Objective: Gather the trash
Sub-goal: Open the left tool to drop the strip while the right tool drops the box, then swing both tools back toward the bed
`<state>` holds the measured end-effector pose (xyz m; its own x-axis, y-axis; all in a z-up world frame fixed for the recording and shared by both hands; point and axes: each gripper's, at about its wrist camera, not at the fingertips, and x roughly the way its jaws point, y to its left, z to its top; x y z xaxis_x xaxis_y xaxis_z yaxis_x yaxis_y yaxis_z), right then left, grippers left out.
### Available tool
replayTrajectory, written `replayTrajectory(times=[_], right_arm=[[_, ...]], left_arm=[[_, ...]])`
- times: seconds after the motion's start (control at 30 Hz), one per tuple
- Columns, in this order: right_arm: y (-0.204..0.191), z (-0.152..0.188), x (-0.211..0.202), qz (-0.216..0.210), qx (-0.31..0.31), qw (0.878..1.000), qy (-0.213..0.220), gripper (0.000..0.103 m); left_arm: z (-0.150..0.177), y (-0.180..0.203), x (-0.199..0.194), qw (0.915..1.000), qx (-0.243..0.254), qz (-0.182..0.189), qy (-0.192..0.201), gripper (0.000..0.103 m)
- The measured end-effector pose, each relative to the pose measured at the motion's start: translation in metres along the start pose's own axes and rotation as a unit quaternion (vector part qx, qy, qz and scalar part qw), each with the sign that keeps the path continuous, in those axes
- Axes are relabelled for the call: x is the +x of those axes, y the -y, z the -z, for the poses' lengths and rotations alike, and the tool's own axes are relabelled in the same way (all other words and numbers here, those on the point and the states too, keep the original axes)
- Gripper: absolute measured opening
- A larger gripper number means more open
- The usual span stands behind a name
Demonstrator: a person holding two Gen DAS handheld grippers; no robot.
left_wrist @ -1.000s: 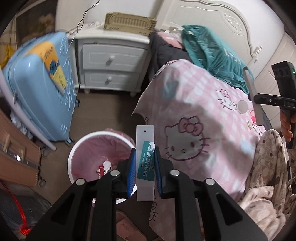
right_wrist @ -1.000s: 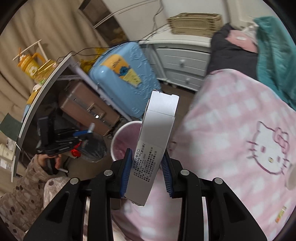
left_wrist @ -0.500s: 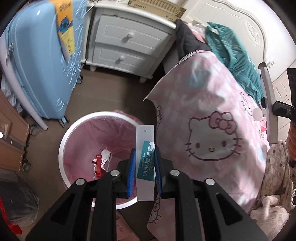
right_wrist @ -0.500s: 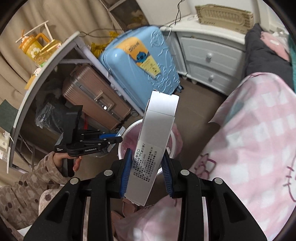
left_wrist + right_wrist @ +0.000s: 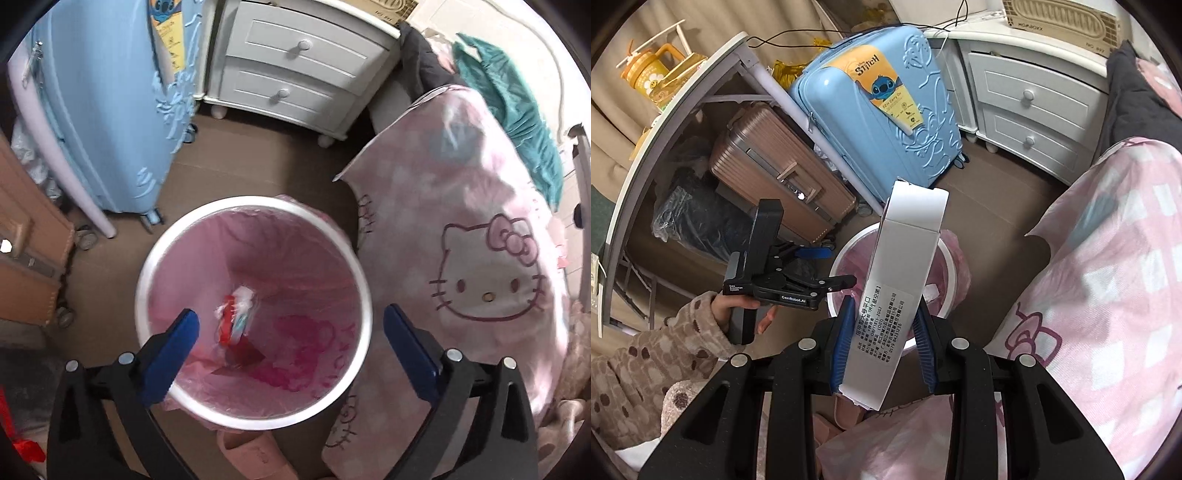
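The left gripper [image 5: 288, 325] is hanging over the white bin [image 5: 364, 295] lined with a pink bag; its jaws have just been opening and are now standing wide with nothing between them. A small packet [image 5: 240, 314], blurred, is lying inside the bin among other scraps. The right gripper [image 5: 882, 332] is clamping a tall white box [image 5: 905, 280] by its lower end, tilted, near the bin beside the pink blanket [image 5: 1108, 258]. A blue suitcase [image 5: 879, 122] is standing behind the bin.
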<state>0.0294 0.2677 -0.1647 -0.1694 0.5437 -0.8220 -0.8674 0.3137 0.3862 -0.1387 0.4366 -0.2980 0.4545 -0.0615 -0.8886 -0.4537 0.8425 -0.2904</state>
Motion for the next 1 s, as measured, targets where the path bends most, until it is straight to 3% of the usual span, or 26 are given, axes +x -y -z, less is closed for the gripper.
replayTrajectory(times=[0.13, 0.33, 0.6, 0.63, 0.67, 0.73, 0.83, 1.0], right_arm=[[-0.005, -0.003, 0.013, -0.003, -0.006, 1.0, -0.012, 0.031], [-0.028, -0.013, 0.038, -0.012, -0.036, 0.999, -0.027, 0.031], [-0.07, -0.032, 0.101, 0.001, -0.089, 0.994, -0.059, 0.033], [-0.073, -0.034, 0.113, 0.008, -0.095, 0.993, -0.065, 0.037], [-0.077, -0.036, 0.123, 0.015, -0.105, 0.992, -0.072, 0.059], [-0.086, -0.037, 0.14, 0.061, -0.136, 0.986, -0.07, 0.078], [-0.092, -0.035, 0.14, 0.094, -0.151, 0.981, -0.071, 0.083], [-0.089, -0.027, 0.098, 0.076, -0.129, 0.988, -0.042, 0.089]], left_arm=[[0.011, -0.005, -0.014, 0.9994, -0.003, -0.033, 0.011, 0.098], [0.04, -0.022, -0.05, 0.9961, -0.05, -0.069, 0.025, 0.098], [0.095, -0.043, -0.105, 0.9809, -0.144, -0.115, 0.064, 0.098], [0.101, -0.043, -0.112, 0.9791, -0.15, -0.119, 0.069, 0.098], [0.108, -0.043, -0.119, 0.9782, -0.154, -0.119, 0.072, 0.098], [0.114, -0.043, -0.127, 0.9767, -0.161, -0.121, 0.074, 0.098], [0.12, -0.042, -0.139, 0.9762, -0.167, -0.117, 0.074, 0.098], [0.116, -0.032, -0.157, 0.9756, -0.165, -0.122, 0.079, 0.098]])
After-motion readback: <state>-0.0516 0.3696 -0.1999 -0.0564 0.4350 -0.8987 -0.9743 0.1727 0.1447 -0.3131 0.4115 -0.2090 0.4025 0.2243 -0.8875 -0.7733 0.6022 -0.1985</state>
